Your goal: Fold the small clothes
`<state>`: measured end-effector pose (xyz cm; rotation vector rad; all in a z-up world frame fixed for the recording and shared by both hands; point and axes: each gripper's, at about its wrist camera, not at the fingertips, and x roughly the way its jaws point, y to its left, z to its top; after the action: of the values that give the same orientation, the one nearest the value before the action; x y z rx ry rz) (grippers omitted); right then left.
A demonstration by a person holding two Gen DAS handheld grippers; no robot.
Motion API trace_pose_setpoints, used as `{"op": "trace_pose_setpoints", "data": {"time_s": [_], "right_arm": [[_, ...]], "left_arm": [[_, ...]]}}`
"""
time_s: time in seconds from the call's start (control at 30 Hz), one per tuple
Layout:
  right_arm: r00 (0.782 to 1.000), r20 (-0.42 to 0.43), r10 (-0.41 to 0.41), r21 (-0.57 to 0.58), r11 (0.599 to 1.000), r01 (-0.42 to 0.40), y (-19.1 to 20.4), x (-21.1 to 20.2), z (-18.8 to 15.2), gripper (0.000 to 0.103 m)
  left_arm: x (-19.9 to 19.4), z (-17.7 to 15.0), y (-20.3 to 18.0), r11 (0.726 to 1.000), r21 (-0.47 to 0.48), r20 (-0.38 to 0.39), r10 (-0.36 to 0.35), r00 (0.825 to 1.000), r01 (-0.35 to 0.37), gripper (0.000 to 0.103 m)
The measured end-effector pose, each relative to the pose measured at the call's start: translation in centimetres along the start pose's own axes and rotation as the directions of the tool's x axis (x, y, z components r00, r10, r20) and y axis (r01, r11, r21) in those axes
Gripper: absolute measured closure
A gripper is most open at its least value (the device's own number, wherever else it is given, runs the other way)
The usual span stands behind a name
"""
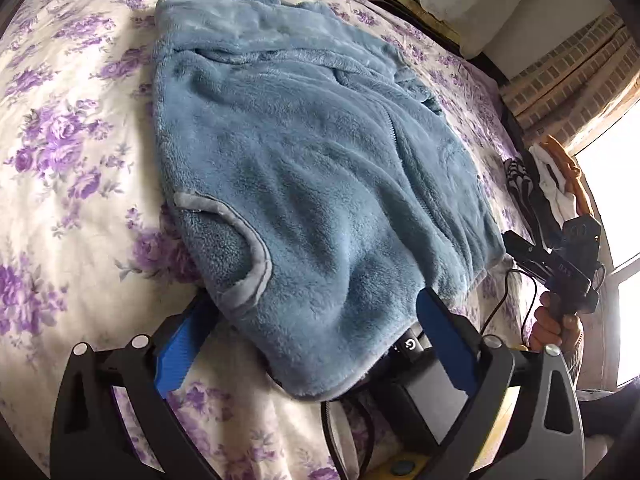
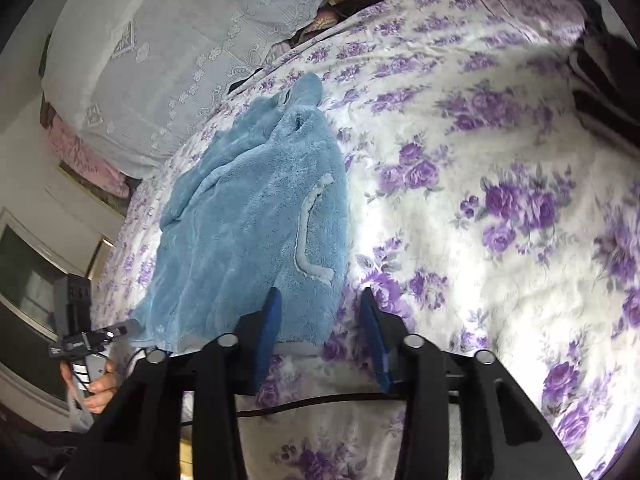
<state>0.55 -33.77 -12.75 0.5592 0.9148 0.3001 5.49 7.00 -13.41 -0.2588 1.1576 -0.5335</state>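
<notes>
While both grippers' fingers stand spread and empty, the fluffy blue jacket (image 1: 304, 184) lies rumpled, zip showing.

Bed under me has a white bedspread (image 2: 460, 200) with purple roses. White lace cover (image 2: 180, 40) draped by the headboard. Brick-pattern curtain (image 1: 568, 76), bright blown-out window (image 1: 612, 200) alongside.

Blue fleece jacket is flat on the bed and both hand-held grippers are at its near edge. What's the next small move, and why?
Probably close the left hand-held gripper on the jacket hem. Its fingers are spread wide with the hem bulging between them, not pinched. The right hand-held gripper is also open, with one finger over the hem corner and the other over the flowered bedspread, so it needs a nudge onto the fleece.
</notes>
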Motion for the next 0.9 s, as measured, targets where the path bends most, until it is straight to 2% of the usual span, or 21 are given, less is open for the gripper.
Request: {"op": "trace_pose_setpoints", "data": {"time_s": [0.1, 0.2, 0.37, 0.47, 0.53, 0.7, 0.73, 0.83, 0.87, 0.9], "right_arm": [[0.997, -0.041, 0.069, 0.043, 0.997, -0.067, -0.1, 1.3, 0.1, 0.069], [0.994, -0.080, 0.075, 0.018, 0.997, -0.074, 0.7, 2.8, -0.3, 0.068], [0.994, -0.071, 0.086, 0.023, 0.996, -0.085, 0.8, 2.7, -0.4, 0.070], [0.996, -0.059, 0.071, 0.002, 0.997, -0.071, 0.9, 2.6, -0.5, 0.070], [0.997, -0.049, 0.055, -0.008, 0.998, -0.055, 1.1, 2.5, -0.5, 0.076], [0.998, -0.040, 0.050, -0.018, 0.999, -0.051, 1.1, 2.3, -0.7, 0.079], [0.997, -0.047, 0.055, -0.012, 0.998, -0.056, 1.0, 2.5, -0.6, 0.077], [0.997, -0.046, 0.059, -0.011, 0.998, -0.059, 0.9, 2.6, -0.7, 0.077], [0.998, -0.040, 0.052, -0.014, 0.999, -0.053, 0.9, 2.5, -0.7, 0.078], [0.999, -0.027, 0.043, -0.016, 0.999, -0.043, 1.0, 2.4, -0.7, 0.082]], "left_arm": [[-0.2, -0.1, 0.7, 0.999, -0.022, 0.018, -0.038, 0.999, 0.039, 0.009], [-0.4, -0.2, 1.1, 0.999, -0.029, 0.030, -0.044, 0.999, 0.044, 0.015], [-0.8, -0.4, 1.7, 0.999, -0.034, 0.052, -0.030, 0.998, 0.032, 0.032], [-1.0, -0.6, 2.1, 0.998, -0.054, 0.058, -0.034, 0.998, 0.037, 0.047], [-1.0, -0.8, 2.2, 0.997, -0.060, 0.056, -0.050, 0.997, 0.053, 0.056], [-1.0, -1.2, 2.8, 0.992, -0.082, 0.060, -0.088, 0.994, 0.093, 0.059], [-0.8, -1.1, 3.1, 0.989, -0.101, 0.060, -0.102, 0.993, 0.107, 0.056], [-0.6, -0.8, 4.3, 0.972, -0.159, 0.073, -0.163, 0.984, 0.173, 0.057], [-0.7, -0.9, 4.3, 0.972, -0.161, 0.077, -0.161, 0.984, 0.171, 0.060], [-0.8, -1.0, 4.2, 0.976, -0.155, 0.083, -0.144, 0.986, 0.155, 0.072]]}}
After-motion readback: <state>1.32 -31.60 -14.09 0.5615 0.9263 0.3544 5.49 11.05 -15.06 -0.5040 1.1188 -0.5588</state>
